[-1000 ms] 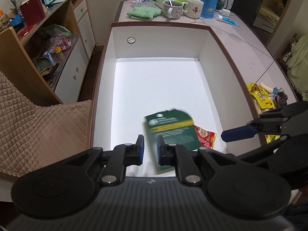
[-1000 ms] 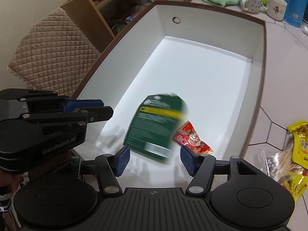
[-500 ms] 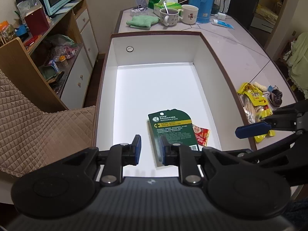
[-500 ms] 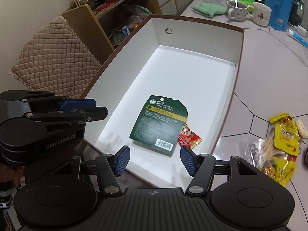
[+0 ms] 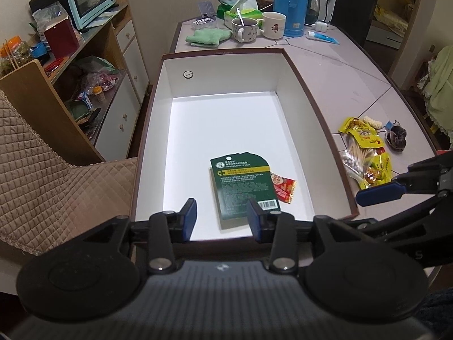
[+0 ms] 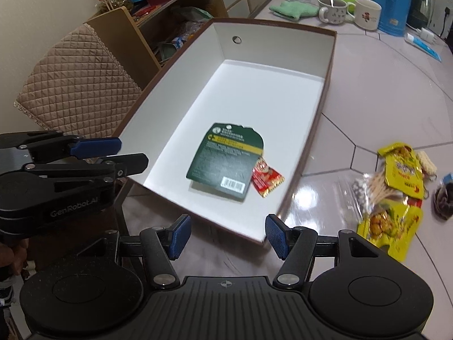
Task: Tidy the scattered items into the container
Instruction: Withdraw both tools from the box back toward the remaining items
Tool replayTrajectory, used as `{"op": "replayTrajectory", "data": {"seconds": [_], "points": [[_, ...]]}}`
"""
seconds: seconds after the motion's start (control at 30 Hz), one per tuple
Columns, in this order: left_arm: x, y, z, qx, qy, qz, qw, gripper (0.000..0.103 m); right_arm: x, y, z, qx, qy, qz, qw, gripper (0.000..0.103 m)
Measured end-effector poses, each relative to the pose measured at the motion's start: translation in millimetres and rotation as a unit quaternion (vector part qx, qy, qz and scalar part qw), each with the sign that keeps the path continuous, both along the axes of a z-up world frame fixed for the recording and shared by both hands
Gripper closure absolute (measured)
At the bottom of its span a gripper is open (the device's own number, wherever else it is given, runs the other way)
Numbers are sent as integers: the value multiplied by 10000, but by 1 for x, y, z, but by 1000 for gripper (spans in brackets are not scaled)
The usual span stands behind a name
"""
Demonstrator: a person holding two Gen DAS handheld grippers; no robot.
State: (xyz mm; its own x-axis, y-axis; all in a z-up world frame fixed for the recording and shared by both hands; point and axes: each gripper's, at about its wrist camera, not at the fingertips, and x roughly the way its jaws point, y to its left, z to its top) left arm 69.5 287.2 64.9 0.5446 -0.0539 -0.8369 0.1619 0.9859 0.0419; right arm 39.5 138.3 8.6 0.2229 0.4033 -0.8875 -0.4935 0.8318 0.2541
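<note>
1. Two grippers in all: left gripper (image 5: 221, 219) above the near end of the box, jaws opening, nothing between the blue pads; right gripper (image 6: 226, 236) spread wide, empty, over the box's near corner.
2. One container: a rectangular box (image 5: 308, 96) with white, smooth inner walls and floor, a dark brown rim, and a single round hole high in the far wall.
3. Two items inside, both flat on the floor toward 6 o'clock: one dark green card package (image 5: 245, 182) (arched top, yellow band, white barcode at its near corner) and one small red sachet (image 5: 284, 187) with crinkled edges, touching the card at its 3 o'clock side, partly tucked under it.
4. One loose heap (image 6: 396, 189) on the glossy tiled tabletop (image 6: 376, 90), at 3 o'clock of the box, well outside it: several yellow foil snack packets, one clear bag of pale thin sticks, exact packet count unclear.
5. One dark crumpled thing (image 5: 397, 139) just beyond the heap (material hard to tell).
6. At 12 o'clock past the box: two mugs (image 5: 245, 29) (one holding a spoon), one blue cylindrical flask (image 5: 291, 2), one folded green cloth (image 5: 208, 36).
7. At 9 o'clock: one quilted tan cover (image 5: 53, 181), diamond-stitched.
</note>
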Motion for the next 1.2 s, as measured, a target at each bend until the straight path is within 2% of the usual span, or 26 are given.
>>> {"op": "replayTrajectory", "data": {"seconds": [0.23,0.43,1.2], "points": [[-17,-11,1,44,0,63,10000,56,-9,-11,0,-11,81,53,10000,41],[-33,-17,3,97,-31,246,9996,44,-14,-18,0,-30,82,191,9998,41],[-70,-66,7,173,-39,985,9950,32,-19,-73,3,75,121,784,9968,41]]}}
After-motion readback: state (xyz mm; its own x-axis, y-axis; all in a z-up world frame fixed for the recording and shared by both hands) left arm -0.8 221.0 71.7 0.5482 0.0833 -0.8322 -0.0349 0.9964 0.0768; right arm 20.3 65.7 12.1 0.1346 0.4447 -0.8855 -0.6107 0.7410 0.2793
